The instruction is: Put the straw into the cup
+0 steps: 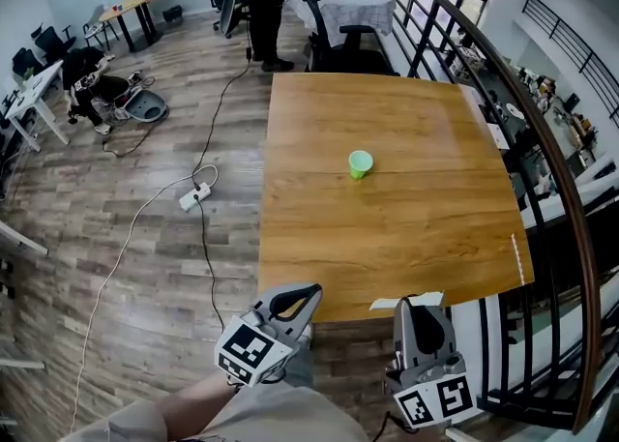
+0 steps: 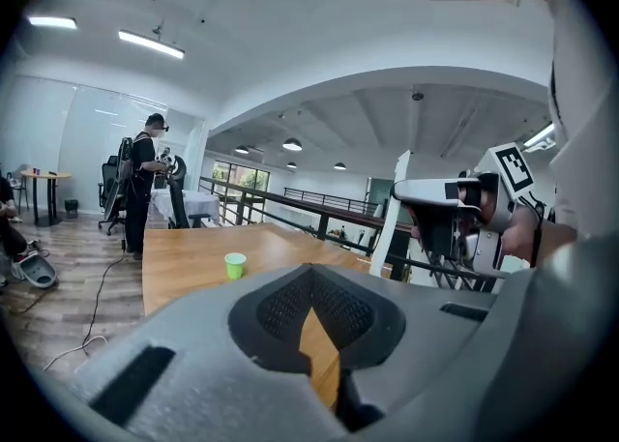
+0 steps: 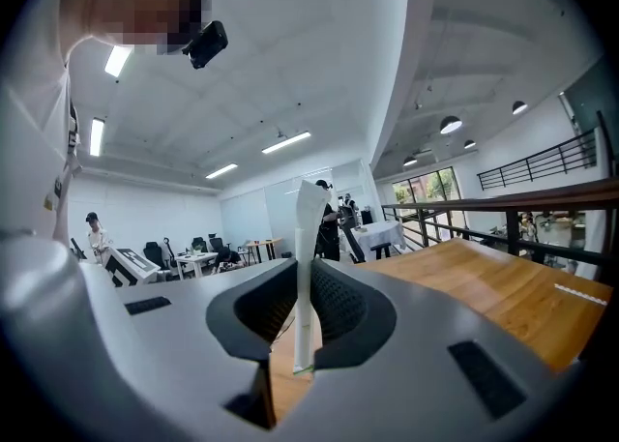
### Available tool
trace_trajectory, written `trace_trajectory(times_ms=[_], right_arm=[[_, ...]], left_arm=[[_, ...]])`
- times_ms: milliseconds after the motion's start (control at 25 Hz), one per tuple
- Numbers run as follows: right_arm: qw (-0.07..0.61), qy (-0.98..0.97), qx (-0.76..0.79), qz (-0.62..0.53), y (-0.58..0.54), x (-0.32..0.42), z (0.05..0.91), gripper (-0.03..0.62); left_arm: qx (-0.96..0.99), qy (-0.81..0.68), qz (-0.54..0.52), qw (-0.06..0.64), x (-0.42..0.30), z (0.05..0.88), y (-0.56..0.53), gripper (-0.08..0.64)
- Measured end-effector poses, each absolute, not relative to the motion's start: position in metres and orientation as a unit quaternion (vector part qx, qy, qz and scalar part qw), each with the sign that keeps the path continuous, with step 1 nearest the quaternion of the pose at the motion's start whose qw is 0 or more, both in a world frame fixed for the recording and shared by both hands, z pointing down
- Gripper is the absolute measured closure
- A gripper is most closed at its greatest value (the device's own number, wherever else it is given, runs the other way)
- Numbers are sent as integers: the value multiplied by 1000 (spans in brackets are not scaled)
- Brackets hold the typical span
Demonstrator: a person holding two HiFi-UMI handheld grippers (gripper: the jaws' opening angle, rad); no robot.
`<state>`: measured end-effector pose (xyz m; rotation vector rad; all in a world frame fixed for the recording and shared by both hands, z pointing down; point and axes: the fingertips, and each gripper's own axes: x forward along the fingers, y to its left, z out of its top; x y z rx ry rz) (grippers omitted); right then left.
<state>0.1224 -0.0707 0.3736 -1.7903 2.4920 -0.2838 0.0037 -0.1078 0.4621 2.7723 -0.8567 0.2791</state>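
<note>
Head view: the green cup (image 1: 360, 163) stands on the table (image 1: 319, 266), well apart from both your grippers at the near edge.

Left gripper view: your left gripper (image 2: 311, 324) looks pinched shut and empty, though the slit is hard to read.

Right gripper view: your right gripper (image 3: 304, 338) clenches the white straw (image 3: 307, 256) upright.

You are carrying. Next, bring the straw over the cup's mouth and lower it in.

No writing shows, only square markers (image 1: 250, 350).

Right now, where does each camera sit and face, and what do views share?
Head view: head-mounted, looks down at table, cup, left gripper, right gripper.
Left gripper view: rides that gripper, faces cup; right gripper shows.
Right gripper view: rides that gripper, faces its held straw, table beyond.
Shared: cup, in head and left gripper views.
</note>
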Motion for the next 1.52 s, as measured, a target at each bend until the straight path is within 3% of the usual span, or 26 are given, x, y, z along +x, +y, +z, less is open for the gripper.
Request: trace_trajectory(times_ms=[640, 840, 1520], right_arm=[[16, 792, -604, -83, -178, 116, 358, 543], [-16, 793, -608, -43, -187, 111, 346, 543], [-3, 815, -577, -49, -210, 124, 335, 542]], left_arm=[[952, -271, 94, 104, -3, 451, -214, 548], [952, -274, 91, 102, -3, 443, -222, 548], [948, -297, 93, 67, 14, 414, -229, 548]])
